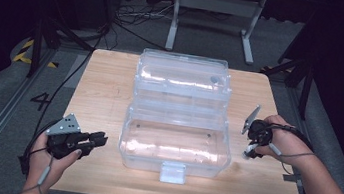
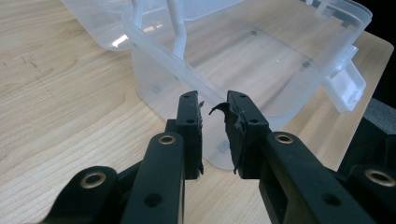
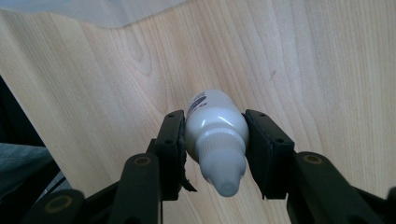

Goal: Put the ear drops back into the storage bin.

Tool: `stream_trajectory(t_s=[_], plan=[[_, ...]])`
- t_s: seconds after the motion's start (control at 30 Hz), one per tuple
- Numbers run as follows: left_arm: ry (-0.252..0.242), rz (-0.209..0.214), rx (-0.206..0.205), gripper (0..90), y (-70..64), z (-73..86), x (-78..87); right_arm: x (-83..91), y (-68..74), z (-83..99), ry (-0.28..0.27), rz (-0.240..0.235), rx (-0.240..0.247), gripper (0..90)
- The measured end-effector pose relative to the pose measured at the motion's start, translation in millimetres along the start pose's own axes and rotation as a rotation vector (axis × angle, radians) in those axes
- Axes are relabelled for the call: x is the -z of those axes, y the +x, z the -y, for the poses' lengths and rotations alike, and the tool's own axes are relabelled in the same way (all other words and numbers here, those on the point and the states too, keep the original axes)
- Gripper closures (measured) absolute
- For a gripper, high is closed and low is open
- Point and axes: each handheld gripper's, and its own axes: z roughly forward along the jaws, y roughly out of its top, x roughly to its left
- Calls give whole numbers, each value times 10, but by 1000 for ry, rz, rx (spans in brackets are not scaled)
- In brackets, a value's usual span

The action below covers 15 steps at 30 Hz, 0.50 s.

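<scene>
A: High view first: the wooden table (image 1: 105, 93) carries a clear plastic box (image 1: 175, 148), lid thrown back toward the far side, its tub empty.

B: So the box is opened; the loading is left, I judge. The right gripper (image 3: 215, 140) pinches a small white bottle (image 3: 215, 140) above the table, right of the box.

A: And the left gripper (image 2: 215, 112) at the box's near left corner, jaws slightly parted, holding nothing.

B: The tub's right wall stands between bottle and box; the front latch (image 1: 172, 172) juts near.
</scene>
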Motion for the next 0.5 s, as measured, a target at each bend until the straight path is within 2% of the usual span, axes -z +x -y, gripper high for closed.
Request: stream_trajectory(t_s=[0.5], plan=[[2,1,-1,758,1,-1,-1,349,73,-64,-27,37,11,599]])
